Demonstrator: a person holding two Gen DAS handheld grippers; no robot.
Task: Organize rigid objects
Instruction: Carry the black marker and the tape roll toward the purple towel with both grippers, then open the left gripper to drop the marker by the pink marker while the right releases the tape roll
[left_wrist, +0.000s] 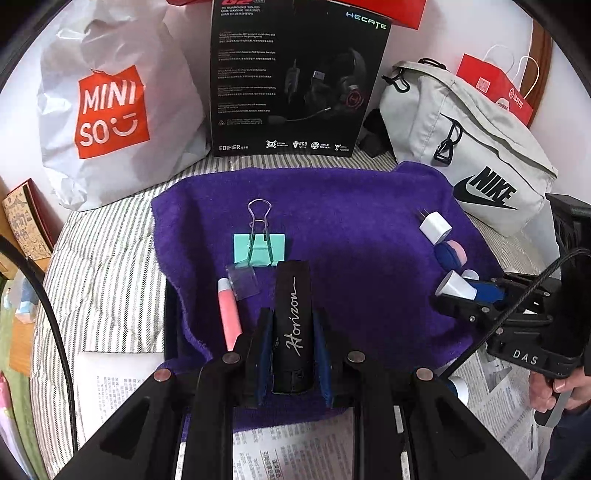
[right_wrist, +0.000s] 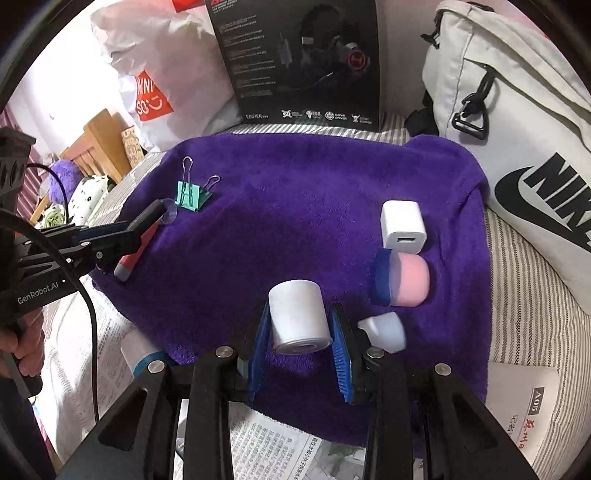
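A purple towel (left_wrist: 351, 206) (right_wrist: 295, 206) covers the bed's middle. My left gripper (left_wrist: 291, 321) is shut on a black tube marked "Horizon" (left_wrist: 293, 325), held over the towel's near left. Beside it lie a pink tube (left_wrist: 228, 314) with a clear cap (left_wrist: 243, 280) and a teal binder clip (left_wrist: 260, 249) (right_wrist: 190, 195). My right gripper (right_wrist: 299, 325) is shut on a white cylinder (right_wrist: 299, 317) (left_wrist: 456, 284) at the towel's right. Near it lie a white charger plug (right_wrist: 402, 227) (left_wrist: 436, 225), a pink and blue jar (right_wrist: 406, 280) (left_wrist: 450, 253) and a small white cap (right_wrist: 386, 330).
Along the back stand a white MINISO bag (left_wrist: 110, 110), a black headset box (left_wrist: 295, 81) and a grey Nike bag (left_wrist: 476, 147). Newspaper (left_wrist: 295, 450) lies at the near edge. A white and blue bottle (right_wrist: 138, 350) lies on the paper left of the towel.
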